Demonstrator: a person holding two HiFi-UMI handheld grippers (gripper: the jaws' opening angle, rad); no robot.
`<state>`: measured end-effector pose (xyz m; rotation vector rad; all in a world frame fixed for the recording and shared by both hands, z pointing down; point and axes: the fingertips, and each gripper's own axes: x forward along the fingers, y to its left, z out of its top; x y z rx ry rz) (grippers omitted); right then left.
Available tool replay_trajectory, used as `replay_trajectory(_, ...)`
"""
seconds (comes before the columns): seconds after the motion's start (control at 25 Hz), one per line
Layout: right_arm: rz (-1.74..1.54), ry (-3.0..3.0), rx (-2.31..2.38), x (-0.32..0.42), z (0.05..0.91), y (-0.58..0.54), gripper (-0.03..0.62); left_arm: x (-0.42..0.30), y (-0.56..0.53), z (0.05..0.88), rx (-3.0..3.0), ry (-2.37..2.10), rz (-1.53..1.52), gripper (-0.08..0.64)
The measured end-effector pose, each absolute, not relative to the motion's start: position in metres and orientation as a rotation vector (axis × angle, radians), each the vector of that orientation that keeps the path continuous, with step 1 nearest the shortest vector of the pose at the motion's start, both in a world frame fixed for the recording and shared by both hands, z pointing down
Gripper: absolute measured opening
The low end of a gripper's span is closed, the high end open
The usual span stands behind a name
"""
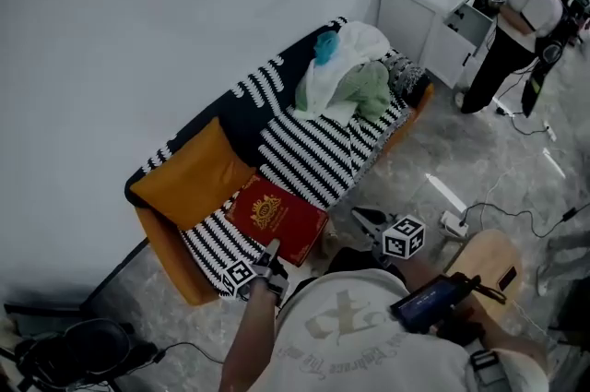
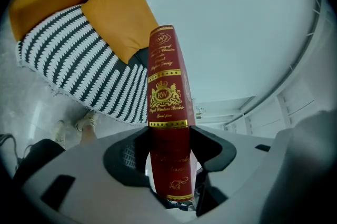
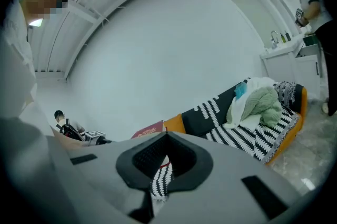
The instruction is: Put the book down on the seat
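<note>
A red book (image 1: 277,217) with gold print lies flat over the front edge of the striped sofa seat (image 1: 313,155), just right of an orange cushion (image 1: 189,173). My left gripper (image 1: 270,252) is shut on the book's near edge. In the left gripper view the book's spine (image 2: 167,86) stands upright between the two pads of that gripper (image 2: 168,130), with the orange cushion (image 2: 121,17) behind it. My right gripper (image 1: 367,219) hangs in front of the sofa, right of the book, shut with nothing in it (image 3: 167,136). Its view shows the book (image 3: 147,129) just past the jaws.
A pile of white, green and blue clothes (image 1: 346,77) fills the sofa's far end. Beyond it, another person (image 1: 516,30) stands at a white sink cabinet (image 1: 433,12). Cables and a socket strip (image 1: 456,222) lie on the floor to the right. Black gear (image 1: 74,349) sits at the lower left.
</note>
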<state>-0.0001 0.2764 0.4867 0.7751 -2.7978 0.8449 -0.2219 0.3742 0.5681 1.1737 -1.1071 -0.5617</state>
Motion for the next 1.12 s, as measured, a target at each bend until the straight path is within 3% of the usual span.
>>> replay_trajectory(1.12, 0.867, -2.682, 0.867, 0.024, 0.509, 0.277, 0.014, -0.186, 0.375, 0.589, 1.192, -1.027, -0.448, 0.242)
